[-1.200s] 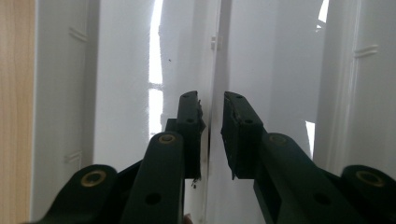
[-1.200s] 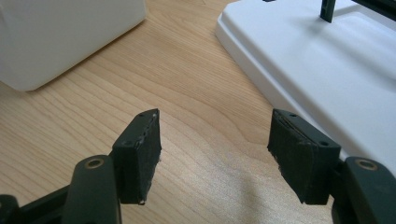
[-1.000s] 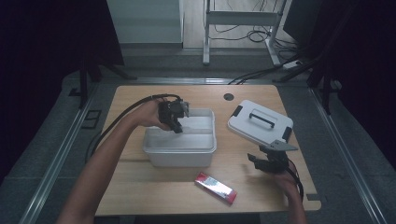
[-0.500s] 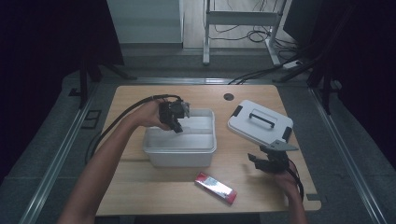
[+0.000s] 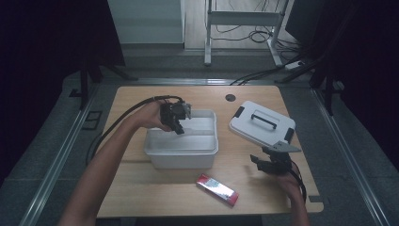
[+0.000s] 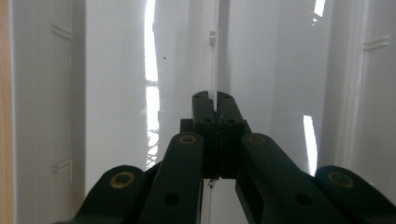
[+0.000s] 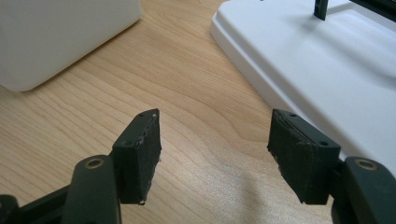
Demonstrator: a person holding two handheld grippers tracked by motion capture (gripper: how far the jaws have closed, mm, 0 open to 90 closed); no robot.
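Left gripper (image 6: 215, 100) jaws just closed, pressed together | white bin (image 6: 116, 70) below | nothing pinched

No text, label, brand or number can be read. The red packet (image 5: 217, 189) on the bench (image 5: 141, 188) bears printing too small and blurred to make out; the white box (image 5: 181, 150) and lid (image 5: 261, 123) are plain.

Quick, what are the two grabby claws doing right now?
Left gripper: just closed, shut on the thin divider inside the white box.
Right gripper: open, holding nothing, above the table.
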